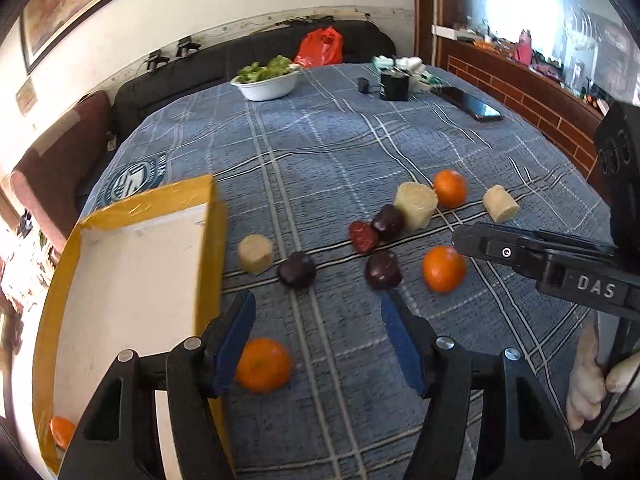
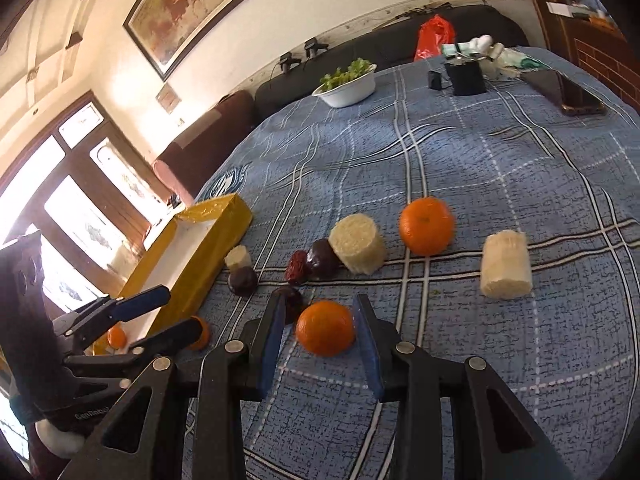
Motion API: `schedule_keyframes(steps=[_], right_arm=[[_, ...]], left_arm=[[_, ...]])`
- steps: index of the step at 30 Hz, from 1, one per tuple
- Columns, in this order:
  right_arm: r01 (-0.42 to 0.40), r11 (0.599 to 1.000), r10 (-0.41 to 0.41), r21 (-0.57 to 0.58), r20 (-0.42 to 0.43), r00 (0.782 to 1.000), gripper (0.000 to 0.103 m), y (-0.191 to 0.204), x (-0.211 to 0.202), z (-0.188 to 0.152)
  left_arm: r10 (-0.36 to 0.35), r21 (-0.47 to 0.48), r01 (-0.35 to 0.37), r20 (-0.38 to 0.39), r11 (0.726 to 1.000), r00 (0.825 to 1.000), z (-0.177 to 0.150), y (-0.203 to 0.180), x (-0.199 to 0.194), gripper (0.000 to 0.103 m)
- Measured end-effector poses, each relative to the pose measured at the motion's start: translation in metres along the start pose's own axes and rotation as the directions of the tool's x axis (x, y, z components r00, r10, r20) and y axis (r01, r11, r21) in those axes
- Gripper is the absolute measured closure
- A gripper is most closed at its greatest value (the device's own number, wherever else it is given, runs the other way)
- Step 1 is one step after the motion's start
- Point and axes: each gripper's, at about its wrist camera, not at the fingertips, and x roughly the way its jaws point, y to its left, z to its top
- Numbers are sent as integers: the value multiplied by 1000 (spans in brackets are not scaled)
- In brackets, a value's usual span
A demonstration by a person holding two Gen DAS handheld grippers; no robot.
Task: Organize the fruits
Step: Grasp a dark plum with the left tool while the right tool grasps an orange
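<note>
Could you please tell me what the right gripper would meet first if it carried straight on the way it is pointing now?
Most likely the orange directly ahead: in the right wrist view it sits between the right gripper fingertips, apparently already gripped. Beyond it lies a dark plum, though depth is hard to judge.

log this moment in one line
left gripper: open, near orange between jaws | right gripper: around another orange, grip unclear | yellow box: one orange inside

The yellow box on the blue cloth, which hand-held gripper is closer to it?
Left. The left hand-held gripper hangs right beside the yellow box, over an orange at its wall. The right hand-held gripper brackets another orange farther out.
</note>
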Motion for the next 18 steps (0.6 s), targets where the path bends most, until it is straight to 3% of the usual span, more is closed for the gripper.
schedule_keyframes(steps=[5,8,10,12,18], right_arm=[[21,999,-21,34,6,1000,67,-8,-2,2],[-5,999,6,53,-22,1000,66,-12,2,1],[-20,998,23,58,-43,999,65,-12,5,1],[-47,997,51,67,-59,997,65,-13,8,1],[-64,995,71,79,-92,993,65,-15,16,-1]], left_arm=[[-34,43,37,-60,998,998,11,-23,40,39],[-45,41,48,-73,998,996,16,-27,55,42],[-67,31,70,-77,997,995,19,-27,61,63],[-123,15,124,-78,992,989,21,-28,65,78],[-61,2,61,-63,998,996,13,-25,57,78]])
